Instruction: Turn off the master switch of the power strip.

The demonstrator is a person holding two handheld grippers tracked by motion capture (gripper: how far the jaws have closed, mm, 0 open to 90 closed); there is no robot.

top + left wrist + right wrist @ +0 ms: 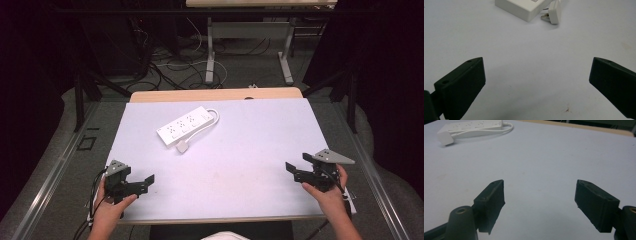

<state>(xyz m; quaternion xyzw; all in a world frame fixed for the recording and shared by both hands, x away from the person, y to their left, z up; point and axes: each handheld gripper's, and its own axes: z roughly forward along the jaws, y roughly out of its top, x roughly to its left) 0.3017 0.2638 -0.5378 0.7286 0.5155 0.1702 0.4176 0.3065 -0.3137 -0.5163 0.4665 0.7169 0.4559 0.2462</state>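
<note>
- The left gripper [142, 184] sits low at the table's [240, 165] near edge, jaws spread wide with nothing between them.
- The right gripper [295, 172] is likewise wide apart and empty.
- A white power strip [184, 128] lies well ahead of both grippers, its plug [182, 147] touching its near end, cable [214, 118] looped behind.
- Any lettering on the strip is too small to read.

My left hand [111, 207] held the left claw [142, 184] low at the near left corner of the worktop [240, 150], its jaws spread wide with nothing between them. My right hand [327, 192] held the right claw [296, 172] at the near right, jaws equally wide apart and empty, both pointing inward.
</note>
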